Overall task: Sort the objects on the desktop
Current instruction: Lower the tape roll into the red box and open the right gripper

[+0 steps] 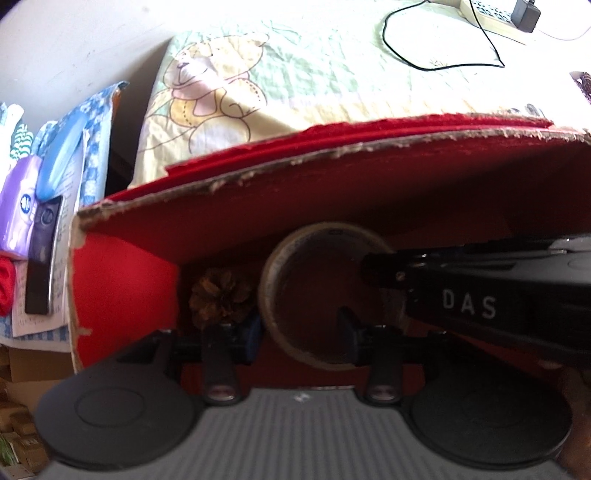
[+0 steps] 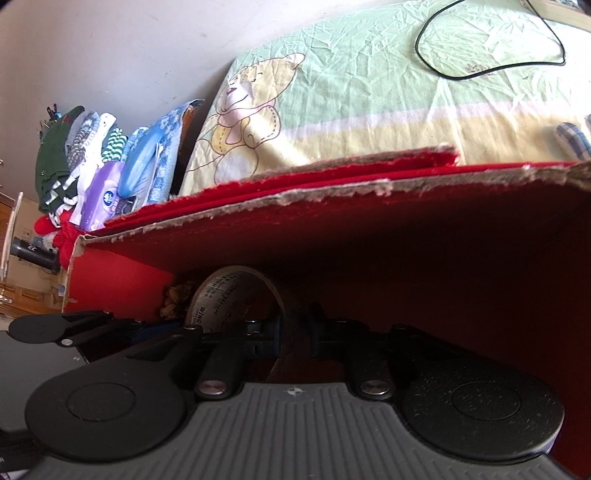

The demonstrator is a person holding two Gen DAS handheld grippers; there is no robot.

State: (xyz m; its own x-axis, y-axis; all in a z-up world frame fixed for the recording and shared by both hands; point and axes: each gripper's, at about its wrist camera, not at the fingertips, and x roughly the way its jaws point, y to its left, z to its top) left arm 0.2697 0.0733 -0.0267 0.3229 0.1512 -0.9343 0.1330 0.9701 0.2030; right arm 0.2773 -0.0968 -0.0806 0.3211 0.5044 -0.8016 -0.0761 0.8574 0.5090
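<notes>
A red cardboard box [image 1: 122, 280] with torn edges holds a roll of tape [image 1: 275, 291] and a pine cone [image 1: 219, 295] to its left. My left gripper [image 1: 301, 334] reaches into the box; its blue fingertips [image 1: 253, 334] straddle the near wall of the roll with a wide gap. The other gripper's black body marked DAS [image 1: 480, 295] comes in from the right. In the right wrist view the tape roll [image 2: 229, 299] stands on edge and my right gripper [image 2: 286, 332] is shut on its wall. The pine cone [image 2: 177, 299] shows behind it.
The box [image 2: 118, 273] sits by a bed with a bear-print sheet [image 1: 295, 74]. A black cable [image 1: 443, 62] and a charger [image 1: 524, 14] lie on the sheet. Folded clothes, a purple tissue pack [image 1: 22, 206] and a blue object [image 1: 61, 158] are piled at the left.
</notes>
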